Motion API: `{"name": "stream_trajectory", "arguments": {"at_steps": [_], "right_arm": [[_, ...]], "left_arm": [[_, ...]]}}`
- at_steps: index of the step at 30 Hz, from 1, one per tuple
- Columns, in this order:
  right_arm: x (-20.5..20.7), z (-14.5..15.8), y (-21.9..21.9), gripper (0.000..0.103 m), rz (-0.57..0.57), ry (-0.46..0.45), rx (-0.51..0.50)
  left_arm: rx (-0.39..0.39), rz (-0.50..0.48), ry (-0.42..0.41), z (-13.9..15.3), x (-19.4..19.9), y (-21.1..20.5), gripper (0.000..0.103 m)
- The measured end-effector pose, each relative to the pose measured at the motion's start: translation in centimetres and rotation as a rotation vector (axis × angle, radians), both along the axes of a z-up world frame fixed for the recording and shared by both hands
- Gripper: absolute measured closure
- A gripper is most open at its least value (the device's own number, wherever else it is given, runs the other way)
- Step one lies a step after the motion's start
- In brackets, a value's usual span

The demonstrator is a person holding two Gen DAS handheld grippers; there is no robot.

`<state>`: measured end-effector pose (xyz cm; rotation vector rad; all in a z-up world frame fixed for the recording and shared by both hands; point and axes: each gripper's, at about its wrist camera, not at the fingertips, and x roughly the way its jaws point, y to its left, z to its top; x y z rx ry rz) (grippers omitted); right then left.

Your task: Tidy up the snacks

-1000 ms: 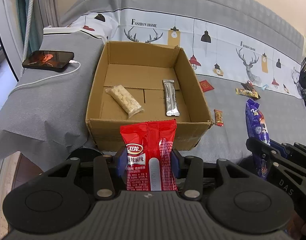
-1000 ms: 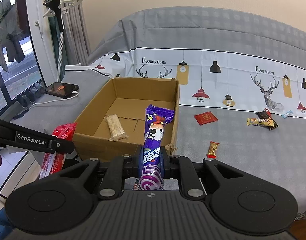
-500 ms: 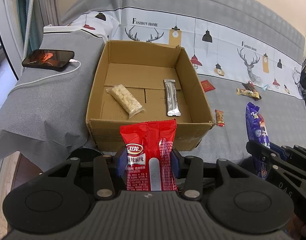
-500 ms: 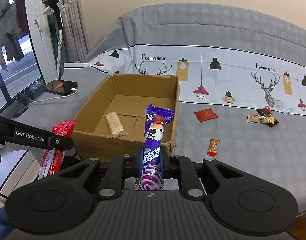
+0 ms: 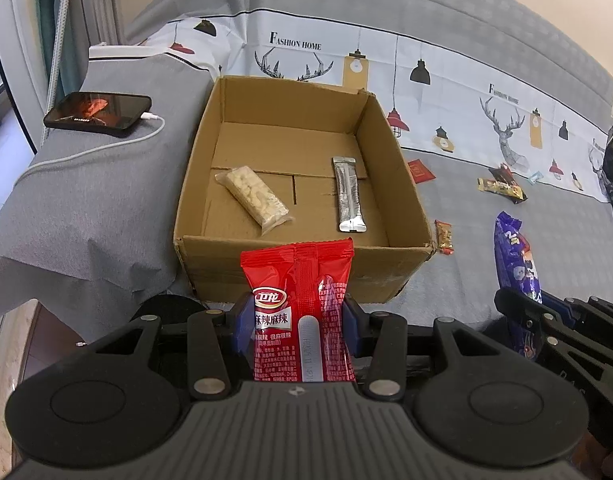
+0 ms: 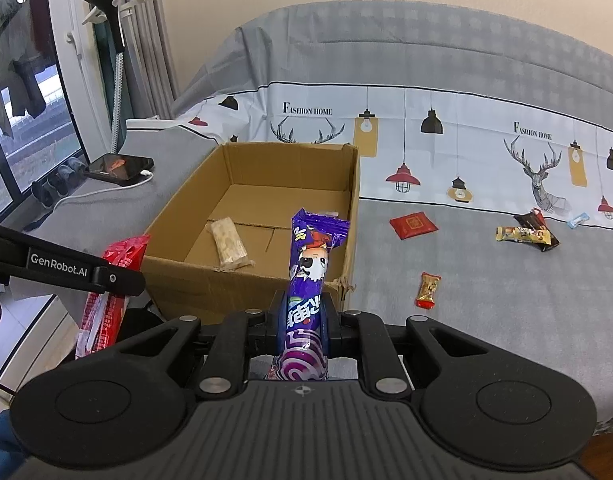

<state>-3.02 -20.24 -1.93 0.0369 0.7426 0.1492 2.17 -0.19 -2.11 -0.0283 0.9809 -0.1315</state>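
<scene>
The red spicy-snack packet (image 5: 302, 312) stood upright, clenched in my left tool (image 5: 296, 324), and the purple candy packet (image 6: 308, 296) stood likewise in my right tool (image 6: 304, 320), long axes pointing toward the cardboard box (image 5: 290, 276). The box lay just ahead of both tools on the bed (image 6: 486, 300), its near wall closest to my left, already holding a rice-crisp bar (image 5: 252, 196) and a silver sachet (image 5: 348, 194).

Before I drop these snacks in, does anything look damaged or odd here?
Yes: the cardboard box is torn at its near right corner, the edge frayed and split. Several snacks still lie scattered on the bedspread, including a small orange candy.
</scene>
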Motion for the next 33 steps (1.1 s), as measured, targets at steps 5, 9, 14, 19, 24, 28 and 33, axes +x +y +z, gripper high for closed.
{"name": "stream_trajectory", "arguments": {"at_steps": [5,9,14,19,24,28,33], "right_arm": [[0.7,-0.2,-0.1,0.086,-0.006,0.012,-0.004],[1.5,-0.3,-0.3,0.086,-0.024,0.017,-0.007],[2.4,-0.2,0.1,0.086,-0.017,0.016,-0.017],[3.8,-0.1,0.5,0.086,-0.005,0.012,-0.022],[5.4,-0.1,0.9,0.086,0.008,0.013,-0.022],[7.1,0.0,1.4,0.086,0.02,0.008,-0.02],[9.7,-0.1,2.1,0.086,0.037,0.002,-0.018]], "left_arm": [[-0.006,0.014,0.012,-0.4,0.7,0.4,0.054],[-0.012,0.026,0.015,-0.6,1.6,0.9,0.054],[-0.02,0.044,0.008,-0.2,3.0,1.5,0.054],[-0.018,0.049,-0.011,0.4,4.7,1.8,0.054],[-0.024,0.06,-0.04,1.4,6.8,1.9,0.054],[-0.033,0.071,-0.057,1.9,8.8,1.8,0.054],[-0.047,0.081,-0.059,2.0,11.5,1.5,0.054]]}}
